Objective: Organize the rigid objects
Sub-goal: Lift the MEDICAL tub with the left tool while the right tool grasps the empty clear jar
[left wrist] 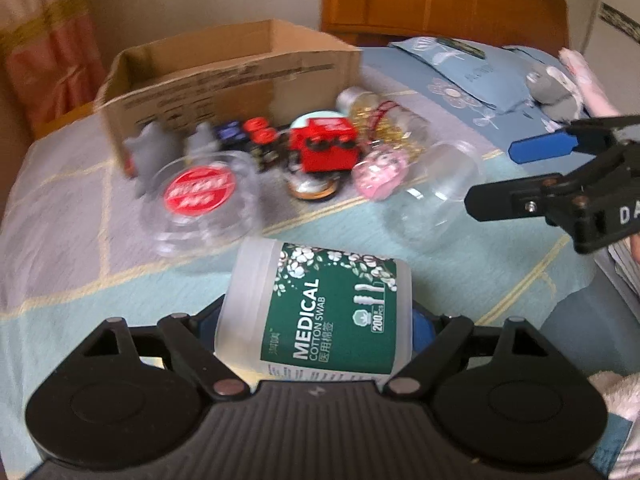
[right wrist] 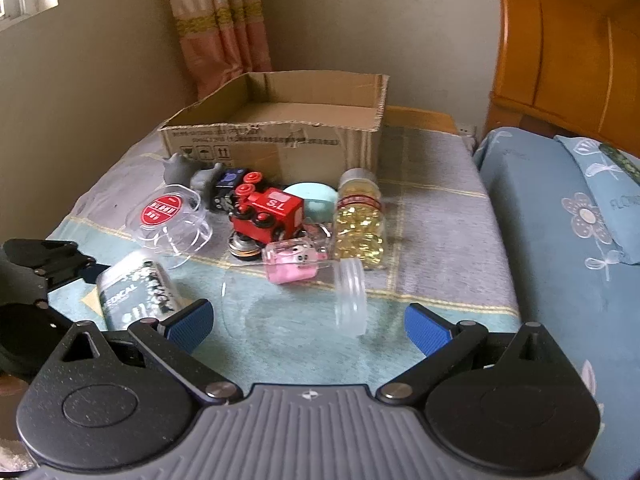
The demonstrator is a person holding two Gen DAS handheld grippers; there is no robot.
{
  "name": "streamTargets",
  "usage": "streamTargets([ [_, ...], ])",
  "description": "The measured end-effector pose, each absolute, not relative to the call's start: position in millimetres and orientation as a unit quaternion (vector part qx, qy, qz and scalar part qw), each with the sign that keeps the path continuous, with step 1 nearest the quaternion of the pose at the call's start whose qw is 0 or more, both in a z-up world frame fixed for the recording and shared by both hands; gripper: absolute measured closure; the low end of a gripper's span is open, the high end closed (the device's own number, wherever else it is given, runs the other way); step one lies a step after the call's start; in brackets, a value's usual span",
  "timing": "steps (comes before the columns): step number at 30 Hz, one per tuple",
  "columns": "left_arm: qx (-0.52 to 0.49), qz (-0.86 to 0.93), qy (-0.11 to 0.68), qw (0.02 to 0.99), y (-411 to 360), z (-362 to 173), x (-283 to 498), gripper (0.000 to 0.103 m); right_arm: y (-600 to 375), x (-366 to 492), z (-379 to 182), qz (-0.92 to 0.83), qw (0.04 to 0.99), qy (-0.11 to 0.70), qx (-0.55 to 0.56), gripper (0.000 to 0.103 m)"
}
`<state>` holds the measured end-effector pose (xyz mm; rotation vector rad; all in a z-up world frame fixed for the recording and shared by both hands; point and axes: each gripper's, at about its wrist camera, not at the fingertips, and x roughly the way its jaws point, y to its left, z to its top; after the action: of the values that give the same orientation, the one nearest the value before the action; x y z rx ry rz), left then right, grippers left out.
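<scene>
My left gripper (left wrist: 316, 320) is shut on a white cotton swab jar (left wrist: 320, 308) with a green "MEDICAL COTTON SWAB" label; the jar also shows in the right wrist view (right wrist: 138, 294). My right gripper (right wrist: 308, 320) is open and empty, just in front of a clear empty jar (right wrist: 296, 300) lying on its side; this gripper shows in the left wrist view (left wrist: 500, 172). Behind lie a red toy train (right wrist: 268, 214), a pink case (right wrist: 294, 266), a bottle of yellow capsules (right wrist: 360, 220), a clear container with a red sticker (right wrist: 170, 220) and grey figures (right wrist: 180, 170).
An open cardboard box (right wrist: 280, 136) stands at the back of the cloth-covered table (right wrist: 440, 240). A bed with blue bedding (right wrist: 560, 240) and a wooden headboard (right wrist: 560, 60) is at the right. A curtain (right wrist: 224, 20) hangs behind.
</scene>
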<state>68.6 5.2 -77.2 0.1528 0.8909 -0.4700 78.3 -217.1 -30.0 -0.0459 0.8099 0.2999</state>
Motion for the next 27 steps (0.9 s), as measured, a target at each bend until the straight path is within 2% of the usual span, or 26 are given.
streamTargets([
  [10, 0.026, -0.140, 0.434, 0.890, 53.6, -76.0, 68.1, 0.018, -210.0, 102.2, -41.4, 0.177, 0.897, 0.404, -0.008, 0.000],
  [27, 0.037, -0.145, 0.437, 0.887, 46.7, -72.6, 75.6, 0.018, -184.5, 110.2, -48.4, 0.177, 0.886, 0.426, -0.055, 0.000],
])
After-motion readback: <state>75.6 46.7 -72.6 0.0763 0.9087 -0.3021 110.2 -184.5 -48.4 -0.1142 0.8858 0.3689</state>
